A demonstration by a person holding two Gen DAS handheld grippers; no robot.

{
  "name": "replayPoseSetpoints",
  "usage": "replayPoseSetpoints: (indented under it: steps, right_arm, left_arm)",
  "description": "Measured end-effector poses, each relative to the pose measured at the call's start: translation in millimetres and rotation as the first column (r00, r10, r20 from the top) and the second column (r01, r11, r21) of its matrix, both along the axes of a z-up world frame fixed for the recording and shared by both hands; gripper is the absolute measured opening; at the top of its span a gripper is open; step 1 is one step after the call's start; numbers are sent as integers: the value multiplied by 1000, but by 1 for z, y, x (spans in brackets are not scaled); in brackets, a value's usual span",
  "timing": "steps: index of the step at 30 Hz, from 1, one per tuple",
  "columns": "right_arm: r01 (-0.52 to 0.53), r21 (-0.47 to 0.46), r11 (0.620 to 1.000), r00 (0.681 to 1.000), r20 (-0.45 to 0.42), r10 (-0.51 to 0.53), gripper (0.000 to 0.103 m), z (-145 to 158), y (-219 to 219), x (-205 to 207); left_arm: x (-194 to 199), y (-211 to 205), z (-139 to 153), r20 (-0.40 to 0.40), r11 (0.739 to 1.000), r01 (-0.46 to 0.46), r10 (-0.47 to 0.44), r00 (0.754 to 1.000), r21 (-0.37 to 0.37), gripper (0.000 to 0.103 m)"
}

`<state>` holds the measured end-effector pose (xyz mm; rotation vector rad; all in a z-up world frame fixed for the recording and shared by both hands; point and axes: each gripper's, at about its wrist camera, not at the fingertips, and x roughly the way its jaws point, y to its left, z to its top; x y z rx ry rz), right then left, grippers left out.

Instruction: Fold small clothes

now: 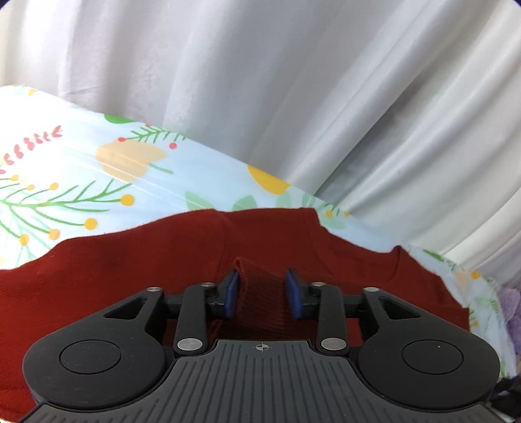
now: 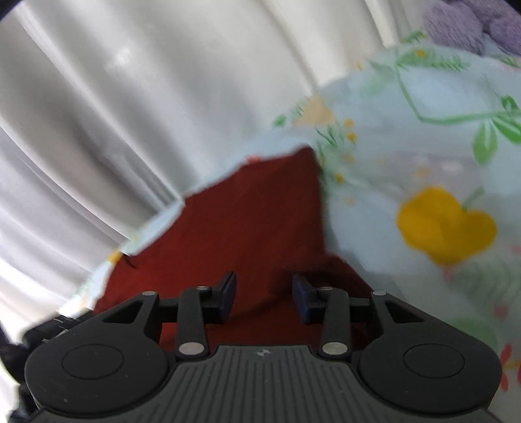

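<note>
- The red top [image 1: 114, 293] lies flat on the flowery bench [image 1: 97, 169], next to the white curtain [image 1: 293, 97].
- The left gripper [image 1: 262, 293] has a ribbed cuff [image 1: 260, 299] between its blue fingers [image 1: 232, 293]. The fingers sit apart and do not squeeze it, so the cuff could slip out if lifted.
- The right gripper [image 2: 263, 296] hangs over the cloth with its fingers spread, holding nothing.
- Its view is blurry. A quick grab could bunch the top.

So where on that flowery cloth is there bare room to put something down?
Bare flowered cloth lies between the red garment and the white curtain; more shows around the yellow heart print. It is crowded near the purple fuzzy thing and the left tongs.
</note>
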<state>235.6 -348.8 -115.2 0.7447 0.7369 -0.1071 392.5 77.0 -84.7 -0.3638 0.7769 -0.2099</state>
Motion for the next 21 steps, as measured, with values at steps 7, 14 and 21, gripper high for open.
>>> replayPoseSetpoints:
  steps: [7, 14, 21]
  right_arm:
    - [42, -134, 990, 998, -45, -48, 7, -4, 8, 9]
    - [3, -258, 966, 999, -42, -15, 4, -1, 10, 6]
    - [-58, -310, 949, 998, -34, 50, 6, 3, 17, -5]
  left_arm:
    - [-8, -26, -10, -18, 997, 73, -72, 997, 33, 47]
    - [16, -34, -16, 2, 984, 6, -7, 1000, 176, 12]
    - [21, -25, -3, 20, 946, -102, 100, 995, 309, 11]
